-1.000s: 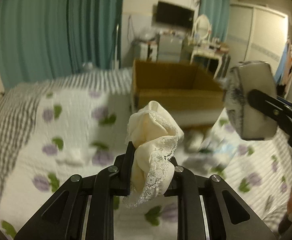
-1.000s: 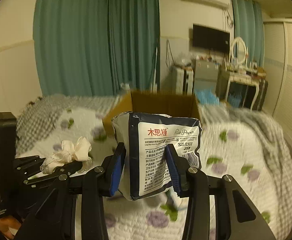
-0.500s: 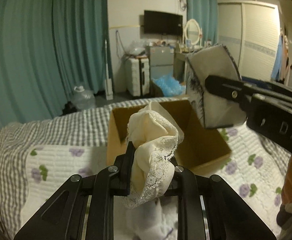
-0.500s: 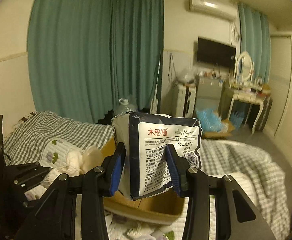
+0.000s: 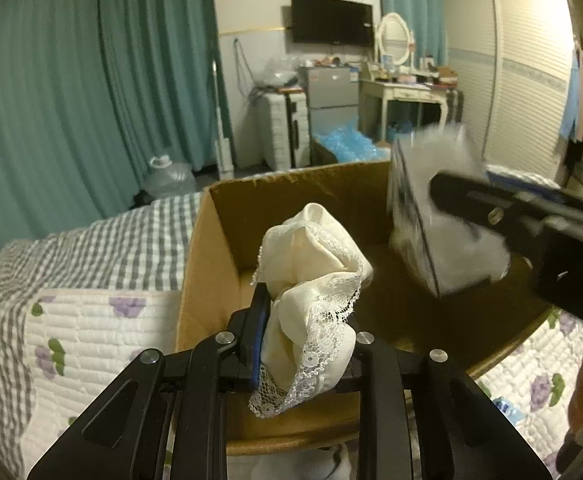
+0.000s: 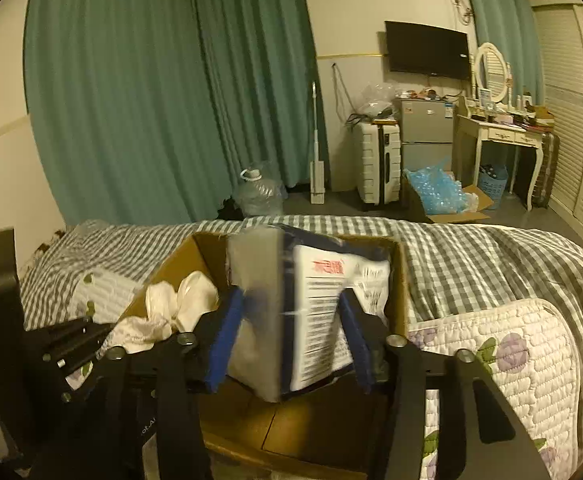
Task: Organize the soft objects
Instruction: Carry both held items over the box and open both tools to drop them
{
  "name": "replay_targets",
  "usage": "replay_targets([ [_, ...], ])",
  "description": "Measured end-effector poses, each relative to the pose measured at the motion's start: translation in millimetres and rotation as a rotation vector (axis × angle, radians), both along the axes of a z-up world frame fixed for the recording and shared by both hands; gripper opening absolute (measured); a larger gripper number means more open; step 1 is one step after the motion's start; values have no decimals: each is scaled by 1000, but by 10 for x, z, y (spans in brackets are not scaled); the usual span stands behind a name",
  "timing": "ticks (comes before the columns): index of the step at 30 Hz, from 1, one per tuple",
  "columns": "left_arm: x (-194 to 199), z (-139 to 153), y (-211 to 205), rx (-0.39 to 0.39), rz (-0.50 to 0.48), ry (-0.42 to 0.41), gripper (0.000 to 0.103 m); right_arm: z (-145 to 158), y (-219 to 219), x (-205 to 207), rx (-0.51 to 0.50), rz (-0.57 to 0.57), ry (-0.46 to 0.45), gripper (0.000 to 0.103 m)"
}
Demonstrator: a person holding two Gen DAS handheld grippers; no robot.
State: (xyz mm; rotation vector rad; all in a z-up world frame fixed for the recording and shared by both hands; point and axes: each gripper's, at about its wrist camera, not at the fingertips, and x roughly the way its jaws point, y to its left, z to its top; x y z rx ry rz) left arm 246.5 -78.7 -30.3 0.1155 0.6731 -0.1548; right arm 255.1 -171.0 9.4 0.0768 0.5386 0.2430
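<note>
My left gripper (image 5: pixel 305 320) is shut on a cream lace-trimmed cloth (image 5: pixel 315 280) and holds it above the near left part of an open cardboard box (image 5: pixel 207 248). The cloth also shows in the right wrist view (image 6: pixel 171 308). My right gripper (image 6: pixel 291 340) has its jaws spread wide; the blurred tissue pack (image 6: pixel 311 312) sits between the pads with gaps showing, over the box (image 6: pixel 163 276). In the left wrist view the pack (image 5: pixel 435 232) is blurred over the box's right side.
The box sits on a bed with a floral quilt (image 5: pixel 91 340) and a grey checked blanket (image 6: pixel 471 252). Teal curtains (image 6: pixel 151 100), a water jug (image 6: pixel 257 192), a suitcase (image 6: pixel 375 160) and a dressing table (image 6: pixel 503 136) stand beyond the bed.
Both grippers have moved forward over the box. The right jaws have spread and the tissue pack is blurred, dropping from between them. The left gripper still holds the cloth.
</note>
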Motion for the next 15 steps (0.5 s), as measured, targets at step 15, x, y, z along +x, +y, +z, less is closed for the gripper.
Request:
replay_targets([
  [15, -788, 1034, 113, -3, 68, -203, 71, 902, -217, -761, -43, -100, -126, 100],
])
